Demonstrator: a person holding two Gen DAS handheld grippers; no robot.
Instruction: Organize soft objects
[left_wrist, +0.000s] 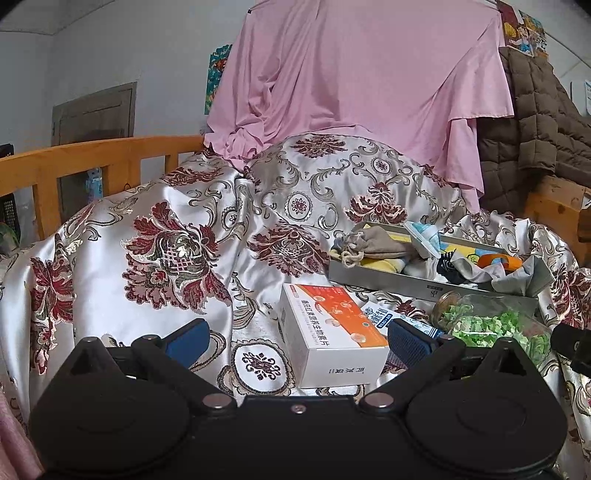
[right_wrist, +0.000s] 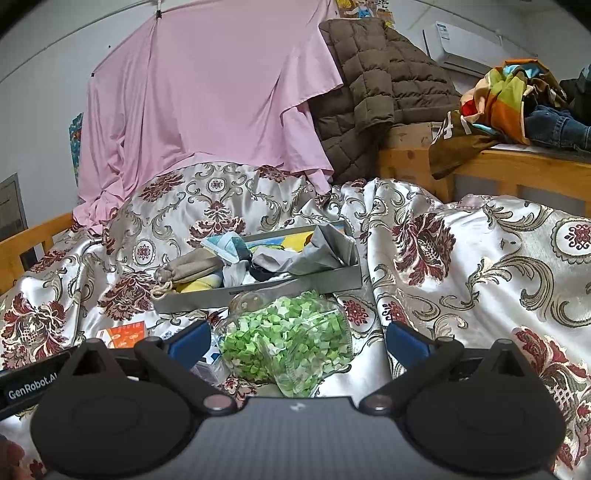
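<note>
A grey shallow box (left_wrist: 388, 282) (right_wrist: 258, 291) lies on the floral satin bedspread (left_wrist: 166, 229). It holds soft items: a beige drawstring pouch (left_wrist: 373, 242) (right_wrist: 188, 271), a blue face mask (left_wrist: 423, 234) (right_wrist: 225, 247), grey cloth (right_wrist: 325, 251) and socks. My left gripper (left_wrist: 297, 338) is open, with a white and orange medicine box (left_wrist: 332, 332) between its fingers. My right gripper (right_wrist: 297, 339) is open, with a glass jar of green paper stars (right_wrist: 288, 339) (left_wrist: 491, 325) lying between its fingers.
A pink sheet (left_wrist: 351, 81) hangs behind the bed. A brown quilted jacket (right_wrist: 376, 85) drapes over a wooden frame (right_wrist: 517, 162). A wooden rail (left_wrist: 92, 158) runs at left. Clothes (right_wrist: 517, 99) are piled at the far right. A blue and white packet (left_wrist: 380, 314) lies by the jar.
</note>
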